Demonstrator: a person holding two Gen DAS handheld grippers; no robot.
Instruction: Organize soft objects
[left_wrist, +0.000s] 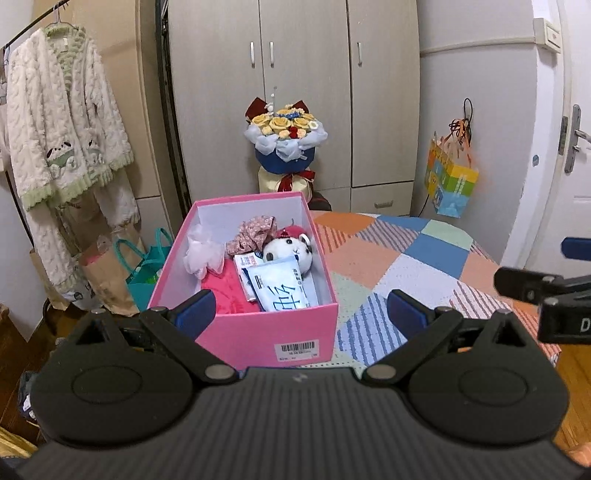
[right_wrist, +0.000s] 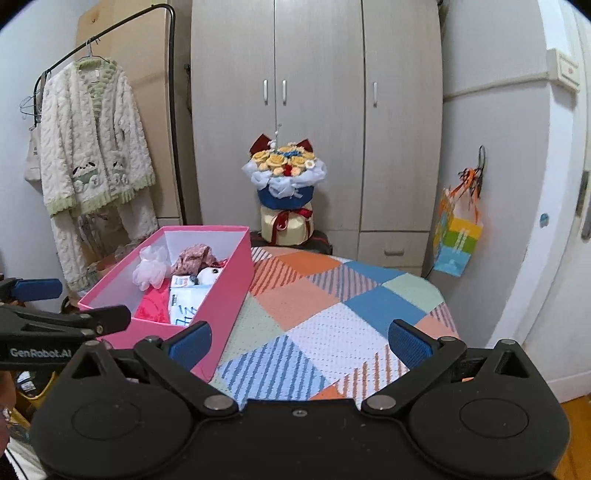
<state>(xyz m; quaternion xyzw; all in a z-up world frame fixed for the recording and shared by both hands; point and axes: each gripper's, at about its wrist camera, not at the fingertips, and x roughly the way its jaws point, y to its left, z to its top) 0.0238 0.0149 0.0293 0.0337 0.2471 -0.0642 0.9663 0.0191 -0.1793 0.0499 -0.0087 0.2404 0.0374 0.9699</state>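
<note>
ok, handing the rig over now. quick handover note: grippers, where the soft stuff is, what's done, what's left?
Left gripper: open, empty, pointed at the pink box.
Right gripper: open, empty, over the patchwork cover.
Things: white mesh puff, floral scrunchie, plush toy, red cloth and tissue packs all lie in the box.
Done: the items seen are boxed.
Left: no loose soft item shows on the cover; check outside the views before closing out.
</note>
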